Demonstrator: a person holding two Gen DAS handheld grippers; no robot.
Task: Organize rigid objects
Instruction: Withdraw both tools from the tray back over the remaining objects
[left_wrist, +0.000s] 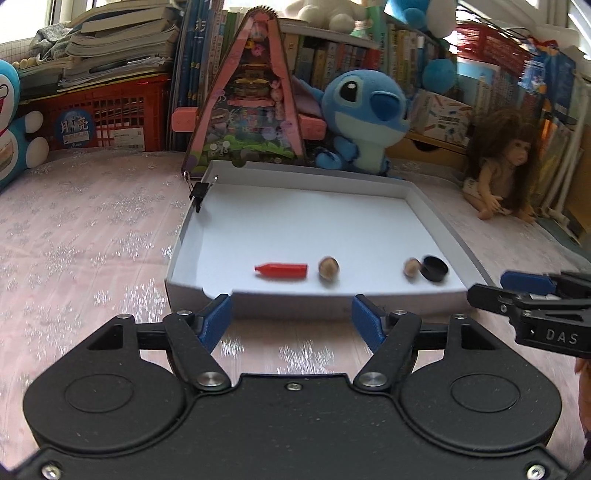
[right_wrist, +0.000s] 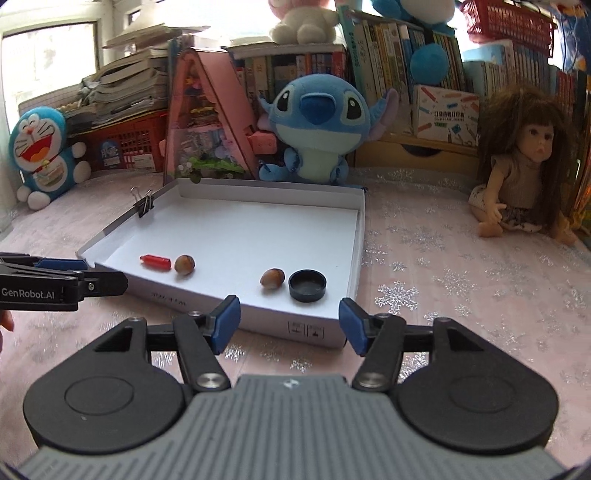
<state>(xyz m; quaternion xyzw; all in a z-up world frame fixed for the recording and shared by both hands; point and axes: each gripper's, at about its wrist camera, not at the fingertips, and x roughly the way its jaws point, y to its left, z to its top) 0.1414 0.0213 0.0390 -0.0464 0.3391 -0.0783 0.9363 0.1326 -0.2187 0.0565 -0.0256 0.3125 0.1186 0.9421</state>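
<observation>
Four small rigid objects lie in a row along the near edge of a shallow white cardboard tray (right_wrist: 360, 236) that rests on a pink cloth (right_wrist: 461, 280) patterned with silver snowflakes. From left to right these are a red crayon-like stick (right_wrist: 156, 261) lying on its side, a first hazelnut (right_wrist: 184, 264) just beside the stick's blunt end, a second hazelnut (right_wrist: 272, 278) set well apart from the first, and a black round cap (right_wrist: 307, 285), hollow side up, just beside that second nut. A black binder clip (right_wrist: 145, 204) is fastened to the tray's left wall toward the far corner. Both tools hover in front of the tray's near wall, above the cloth. The left gripper (left_wrist: 291, 319) has its blue-padded jaws spread apart with nothing between them. The right gripper (right_wrist: 290, 321) likewise stands released and grasps nothing; its side profile appears at the right edge of the left wrist view. Beyond the tray sit a blue plush toy (right_wrist: 317, 125), a pink triangular toy box (right_wrist: 207, 122), a long-haired doll (right_wrist: 524, 173) at the right and a blue-and-white cat plush (right_wrist: 42, 151) at the left, before shelves of books (right_wrist: 388, 48) and a red crate (right_wrist: 125, 144).
</observation>
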